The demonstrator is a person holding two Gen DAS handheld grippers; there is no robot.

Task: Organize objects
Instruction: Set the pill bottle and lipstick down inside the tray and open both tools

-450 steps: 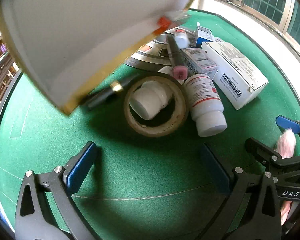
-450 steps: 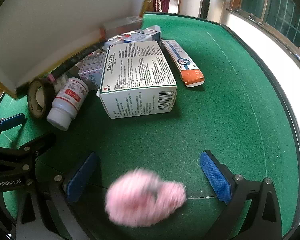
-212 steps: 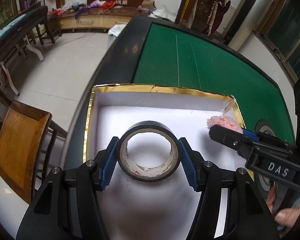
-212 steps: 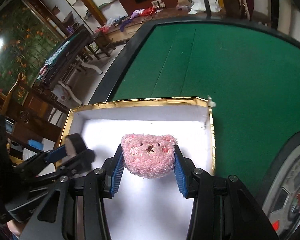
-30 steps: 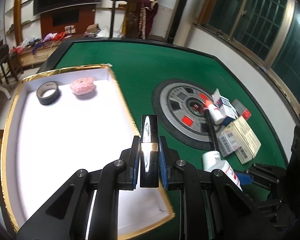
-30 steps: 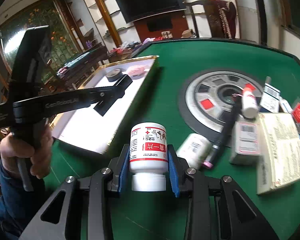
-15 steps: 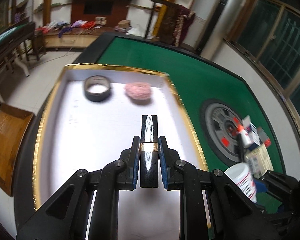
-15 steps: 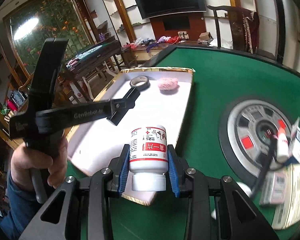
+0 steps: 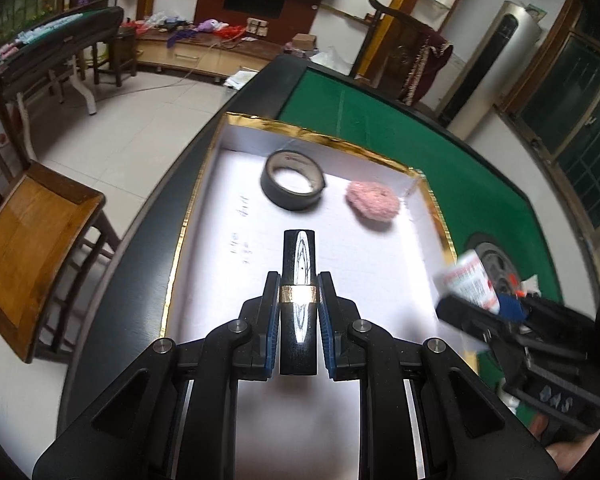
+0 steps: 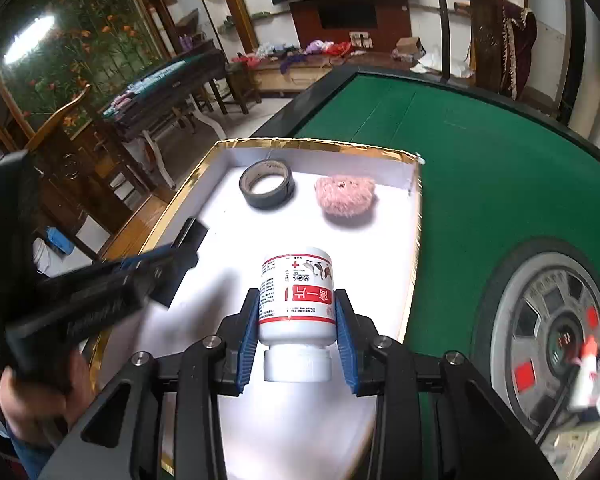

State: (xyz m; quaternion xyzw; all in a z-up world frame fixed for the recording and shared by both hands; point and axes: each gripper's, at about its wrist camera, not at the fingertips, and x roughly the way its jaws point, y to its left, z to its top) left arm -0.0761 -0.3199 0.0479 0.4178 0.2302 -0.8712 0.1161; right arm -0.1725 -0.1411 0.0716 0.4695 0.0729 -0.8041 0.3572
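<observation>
Green counter (image 9: 440,168): both tongs have swung over the white tray (image 9: 380,280), left tongs (image 9: 299,312) pinching black tube (image 9: 299,276), right tongs (image 10: 296,320) pinching pill bottle (image 10: 297,296); 2 drops look next.

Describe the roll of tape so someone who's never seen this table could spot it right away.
Find the white tray with the gold rim at the edge of the green table. At its far end two things lie side by side: the roll of tape is the dark ring with a hollow centre, left of the fluffy pink toy.

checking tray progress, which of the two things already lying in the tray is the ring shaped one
The black tape roll, lying flat at the tray's far end, left of the pink fuzzy toy, which is a solid fluffy lump.
</observation>
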